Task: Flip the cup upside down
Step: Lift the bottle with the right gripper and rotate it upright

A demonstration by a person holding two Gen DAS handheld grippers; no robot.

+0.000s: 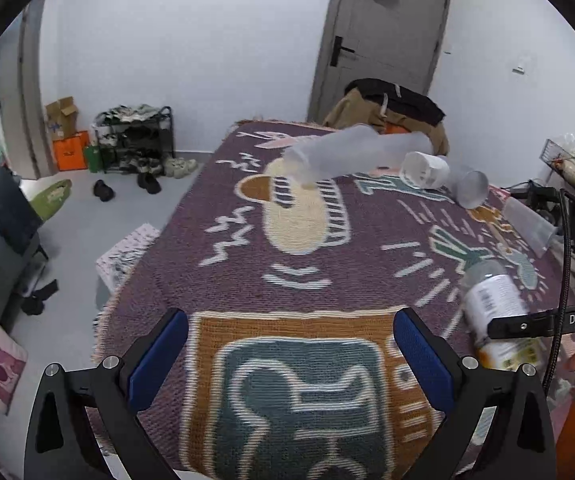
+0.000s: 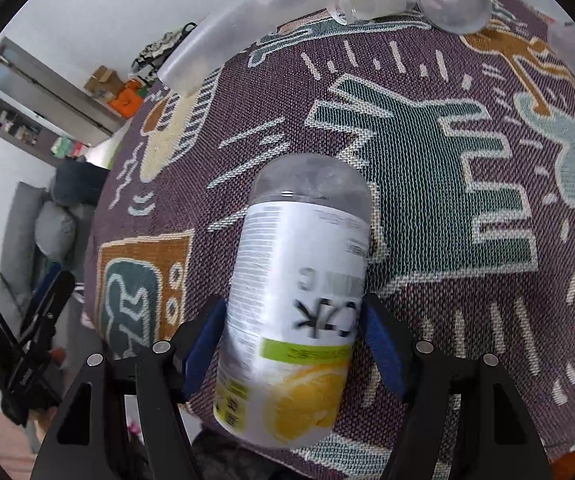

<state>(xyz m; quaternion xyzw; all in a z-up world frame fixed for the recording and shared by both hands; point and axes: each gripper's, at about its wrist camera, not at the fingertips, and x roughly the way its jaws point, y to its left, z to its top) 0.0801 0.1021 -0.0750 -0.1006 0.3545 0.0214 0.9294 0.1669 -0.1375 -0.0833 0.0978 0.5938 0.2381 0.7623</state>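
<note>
The right gripper (image 2: 293,340) is clamping the labelled cup (image 2: 299,300) between its blue pads, the clear rounded end pointing away from the jaws over the woven cloth (image 2: 427,184). Rolling the wrist slowly should avoid slipping. The left gripper (image 1: 291,354) is hanging wide, holding nothing

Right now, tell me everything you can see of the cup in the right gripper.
The cup is clear plastic, wrapped in a white label with black print, a green band and a yellow orange-slice picture. The print reads upside down in the right wrist view. Its clear rounded end points away from the camera; the end with the orange slice is nearest. It is tilted above the patterned cloth. The right gripper is shut on it, a blue pad on each side of the label. The picture is blurred, so the fine print is unreadable.
</note>
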